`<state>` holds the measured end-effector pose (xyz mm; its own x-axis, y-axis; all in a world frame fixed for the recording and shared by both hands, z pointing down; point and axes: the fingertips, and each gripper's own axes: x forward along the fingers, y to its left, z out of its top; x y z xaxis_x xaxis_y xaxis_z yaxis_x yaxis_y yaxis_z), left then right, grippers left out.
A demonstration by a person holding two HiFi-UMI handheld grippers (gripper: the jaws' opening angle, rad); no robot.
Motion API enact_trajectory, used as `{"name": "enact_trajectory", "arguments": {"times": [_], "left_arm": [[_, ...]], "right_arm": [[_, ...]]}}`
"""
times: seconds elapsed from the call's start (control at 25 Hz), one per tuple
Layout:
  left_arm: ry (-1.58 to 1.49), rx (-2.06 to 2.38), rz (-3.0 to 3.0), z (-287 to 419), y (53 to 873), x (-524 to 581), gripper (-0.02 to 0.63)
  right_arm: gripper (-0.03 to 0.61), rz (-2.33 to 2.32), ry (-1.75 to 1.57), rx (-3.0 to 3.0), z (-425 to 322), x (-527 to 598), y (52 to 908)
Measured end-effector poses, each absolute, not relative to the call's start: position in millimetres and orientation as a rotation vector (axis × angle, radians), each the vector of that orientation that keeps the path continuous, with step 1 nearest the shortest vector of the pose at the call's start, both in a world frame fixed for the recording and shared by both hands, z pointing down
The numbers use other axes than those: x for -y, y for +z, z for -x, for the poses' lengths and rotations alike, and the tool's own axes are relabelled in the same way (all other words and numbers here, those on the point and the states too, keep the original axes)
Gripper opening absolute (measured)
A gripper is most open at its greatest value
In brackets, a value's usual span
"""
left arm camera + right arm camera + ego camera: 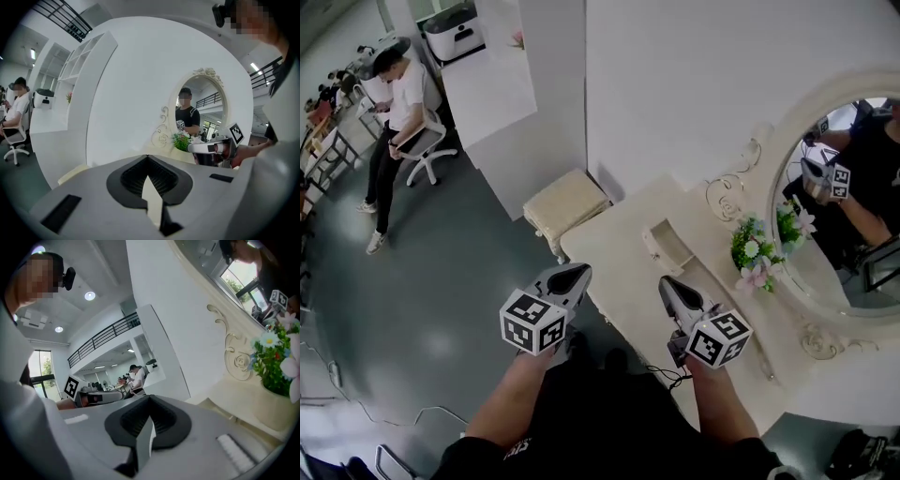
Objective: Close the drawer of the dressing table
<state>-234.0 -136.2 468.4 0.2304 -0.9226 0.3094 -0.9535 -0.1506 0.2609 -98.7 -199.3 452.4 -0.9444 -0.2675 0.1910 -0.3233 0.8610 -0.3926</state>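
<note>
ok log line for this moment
left gripper: shut, empty | right gripper: shut, empty | drawer: open, not gripped

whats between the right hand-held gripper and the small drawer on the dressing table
Nothing: in the head view only bare cream tabletop separates the right hand-held gripper from the small drawer; the flower pot stands off to the side.

The cream counter [619, 239] had a curved front edge and stood against the white wall. On its top sat 1 pot of green and pink flowers [753, 251], just in front of the oval mirror [862, 234] at its back. 1 small raised compartment [667, 246] lay left of the flowers. On the grey floor [441, 309], 1 cushioned stool [565, 204] stood just beside the counter's far end.
</note>
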Motion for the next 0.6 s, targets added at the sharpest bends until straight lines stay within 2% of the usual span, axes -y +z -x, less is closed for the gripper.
{"name": "enact_trajectory", "arguments": {"times": [0.32, 0.6], "left_arm": [[0.201, 1.597, -2.260, 257, 462, 190, 0.005], [0.266, 1.420, -2.317, 235, 495, 219, 0.005]], "right_arm": [[0.011, -0.745, 0.634, 2.891, 111, 230, 439], [0.011, -0.899, 0.625, 2.860, 107, 228, 431]]}}
